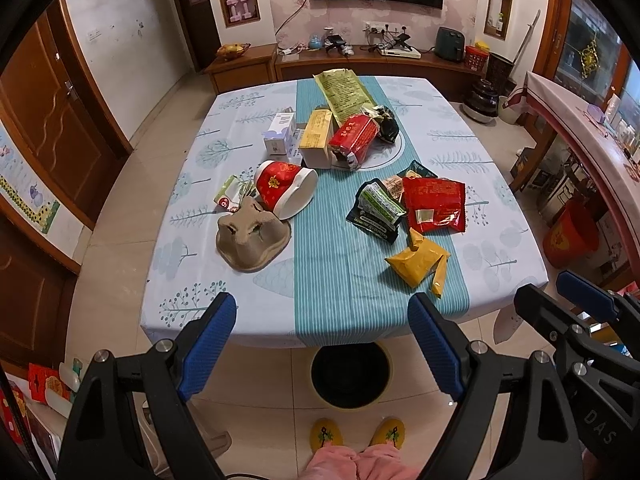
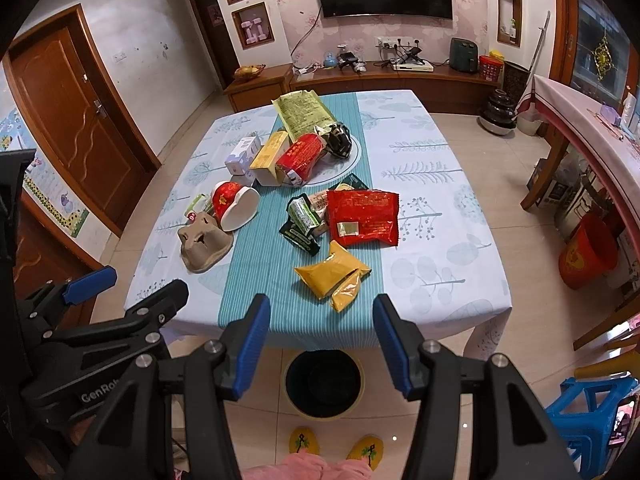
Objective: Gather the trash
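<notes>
Trash lies on the table [image 1: 248,320] [image 2: 472,304]: a yellow packet [image 1: 418,262] [image 2: 332,274] nearest me, a red foil bag [image 1: 434,204] [image 2: 364,216], a green-and-black wrapper [image 1: 378,208] [image 2: 302,220], a brown pulp cup tray [image 1: 250,238] [image 2: 204,242], a tipped red-and-white paper bowl [image 1: 286,190] [image 2: 236,206], and boxes and bags farther back. A black-lined trash bin [image 1: 351,374] [image 2: 323,384] stands on the floor below the table's near edge. My left gripper [image 1: 322,344] and right gripper [image 2: 322,346] are both open and empty, held above the bin, short of the table.
A yellow box [image 1: 316,136], a red bag [image 1: 354,140] and a white box [image 1: 280,132] crowd a round mat mid-table. A green bag [image 1: 344,92] lies at the far end. A red bucket [image 2: 588,252] and blue stool [image 2: 592,412] stand right. My slippered feet [image 2: 336,444] show below.
</notes>
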Demonstrator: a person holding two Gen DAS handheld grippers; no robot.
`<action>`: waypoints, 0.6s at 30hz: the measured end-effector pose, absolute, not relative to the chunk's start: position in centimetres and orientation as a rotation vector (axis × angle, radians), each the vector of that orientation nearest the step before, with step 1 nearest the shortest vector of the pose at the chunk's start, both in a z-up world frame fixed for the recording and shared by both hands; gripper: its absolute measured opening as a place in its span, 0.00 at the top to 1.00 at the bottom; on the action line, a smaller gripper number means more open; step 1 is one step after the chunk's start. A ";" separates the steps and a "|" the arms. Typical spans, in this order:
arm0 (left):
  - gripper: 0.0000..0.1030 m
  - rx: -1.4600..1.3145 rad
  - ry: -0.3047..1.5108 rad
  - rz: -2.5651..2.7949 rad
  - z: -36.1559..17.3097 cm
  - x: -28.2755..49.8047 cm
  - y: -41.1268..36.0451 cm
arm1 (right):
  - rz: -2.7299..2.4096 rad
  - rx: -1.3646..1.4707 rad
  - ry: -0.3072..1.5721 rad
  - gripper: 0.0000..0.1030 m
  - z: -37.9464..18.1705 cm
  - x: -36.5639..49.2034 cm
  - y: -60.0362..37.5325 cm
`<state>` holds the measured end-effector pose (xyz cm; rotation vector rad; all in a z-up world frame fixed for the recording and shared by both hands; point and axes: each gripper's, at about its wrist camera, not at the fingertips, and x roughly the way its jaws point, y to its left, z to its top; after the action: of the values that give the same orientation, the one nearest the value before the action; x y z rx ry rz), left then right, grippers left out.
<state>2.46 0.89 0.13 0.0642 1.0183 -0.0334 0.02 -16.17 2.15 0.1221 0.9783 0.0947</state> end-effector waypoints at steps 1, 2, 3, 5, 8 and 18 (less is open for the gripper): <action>0.16 0.063 1.018 -0.031 0.1 2.5 1.0 | 0.098 0.119 0.977 0.48 2.3 0.1 -16.2; 0.16 0.061 1.016 -0.030 0.1 2.6 1.2 | 0.101 0.117 0.974 0.48 2.3 0.1 -16.1; 0.16 0.059 1.013 -0.030 0.2 2.6 1.3 | 0.104 0.116 0.971 0.48 2.3 0.1 -16.2; 0.16 0.066 1.009 -0.032 0.7 2.4 0.0 | 0.111 0.112 0.961 0.48 2.6 0.1 -16.3; 0.16 0.059 1.004 -0.024 0.8 2.6 0.3 | 0.125 0.103 0.954 0.48 2.7 0.1 -16.1; 0.16 0.027 0.974 0.035 1.6 1.5 0.3 | 0.184 0.078 0.936 0.48 2.9 0.3 -16.0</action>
<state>1.50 0.33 1.61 0.0269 0.9735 0.0347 0.25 -16.05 2.91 0.0780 0.9358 0.1838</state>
